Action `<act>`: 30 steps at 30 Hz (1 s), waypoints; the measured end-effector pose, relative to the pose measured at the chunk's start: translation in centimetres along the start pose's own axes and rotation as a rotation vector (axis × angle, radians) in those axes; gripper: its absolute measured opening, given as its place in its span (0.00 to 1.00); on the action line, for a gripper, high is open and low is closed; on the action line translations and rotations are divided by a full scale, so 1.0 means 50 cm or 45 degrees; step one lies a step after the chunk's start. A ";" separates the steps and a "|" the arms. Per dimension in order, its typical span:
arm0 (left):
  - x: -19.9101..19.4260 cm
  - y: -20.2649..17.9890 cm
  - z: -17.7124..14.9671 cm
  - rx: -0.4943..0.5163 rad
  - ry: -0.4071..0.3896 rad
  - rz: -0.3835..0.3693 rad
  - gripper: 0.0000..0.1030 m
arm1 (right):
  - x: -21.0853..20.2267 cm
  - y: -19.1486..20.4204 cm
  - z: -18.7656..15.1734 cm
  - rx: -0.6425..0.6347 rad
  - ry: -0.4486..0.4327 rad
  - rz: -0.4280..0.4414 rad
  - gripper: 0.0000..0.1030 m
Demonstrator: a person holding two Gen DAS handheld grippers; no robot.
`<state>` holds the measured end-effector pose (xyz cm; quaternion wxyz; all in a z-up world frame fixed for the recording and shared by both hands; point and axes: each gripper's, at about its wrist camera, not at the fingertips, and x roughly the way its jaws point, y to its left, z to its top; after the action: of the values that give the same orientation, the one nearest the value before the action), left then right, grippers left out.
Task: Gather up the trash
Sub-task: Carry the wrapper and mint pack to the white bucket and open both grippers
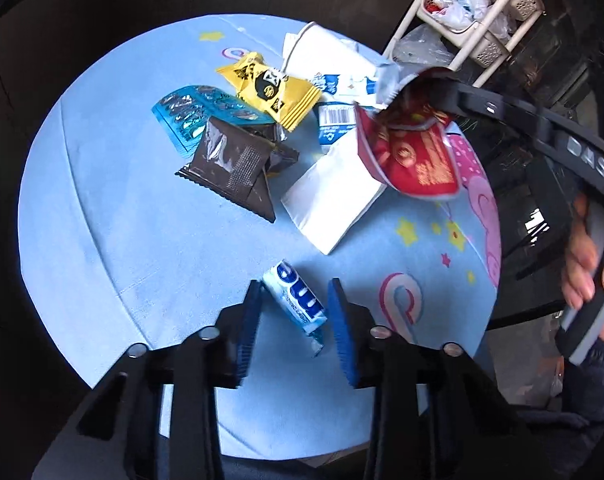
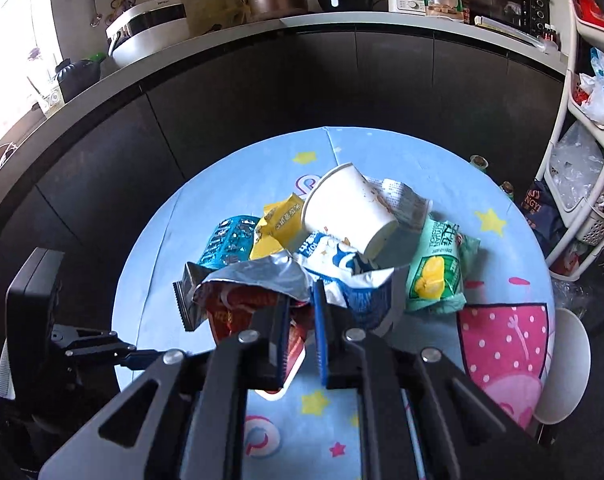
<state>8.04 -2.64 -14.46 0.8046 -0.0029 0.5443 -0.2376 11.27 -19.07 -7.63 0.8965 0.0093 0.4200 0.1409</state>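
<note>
The left gripper (image 1: 296, 320) hangs low over the round blue counter (image 1: 122, 208), its blue-padded fingers (image 1: 248, 328) partly open with a small blue-and-white gum pack (image 1: 296, 300) lying between them. The pack rests on the counter at an angle; its upper end sits just beside the left pad, and a clear gap shows between it and the right pad, so nothing is gripped yet.

Beyond it, going left to right, the trash lies in a loose heap near the middle of the counter: a teal blister sheet (image 1: 190, 114), a dark brown wrapper (image 1: 234, 164) overlapping it, a yellow snack wrapper (image 1: 268, 90), a white folded napkin (image 1: 333, 196) and a white paper cup (image 1: 321, 54) on its side behind them.

At the right of the left wrist view, the right gripper (image 2: 302, 304) reaches in from the side, a hand (image 1: 585, 264) around its handle. Its fingers (image 2: 281, 336) are nearly closed and pinch a red snack bag (image 1: 417, 156) with a silver lining, which is lifted off the counter and hangs above the napkin. In the right wrist view the bag's torn silver edge (image 2: 254, 276) curls over the left finger, and the red part is squeezed between the pads.

Further right in that view lie a blue-and-white wrapper (image 2: 341, 264) and a green packet (image 2: 437, 272), touching the heap under the cup.
</note>
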 end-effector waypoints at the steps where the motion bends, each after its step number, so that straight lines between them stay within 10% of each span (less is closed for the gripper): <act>1: 0.001 -0.002 -0.001 0.007 0.002 0.006 0.31 | -0.001 0.002 -0.002 0.004 -0.001 0.000 0.12; 8: 0.005 -0.012 0.002 0.035 0.001 0.054 0.31 | -0.007 -0.012 -0.017 0.047 -0.002 -0.009 0.12; 14: -0.006 -0.021 0.009 0.068 -0.031 0.077 0.07 | -0.033 -0.026 -0.026 0.071 -0.027 -0.039 0.12; 30: -0.122 -0.170 0.129 0.238 -0.320 -0.001 0.06 | -0.198 -0.130 -0.054 0.225 -0.183 -0.207 0.12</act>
<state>8.68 -9.50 -4.27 0.8630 0.0420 0.4149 -0.2853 4.79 -28.16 -2.83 0.9283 0.0643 0.3650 0.0294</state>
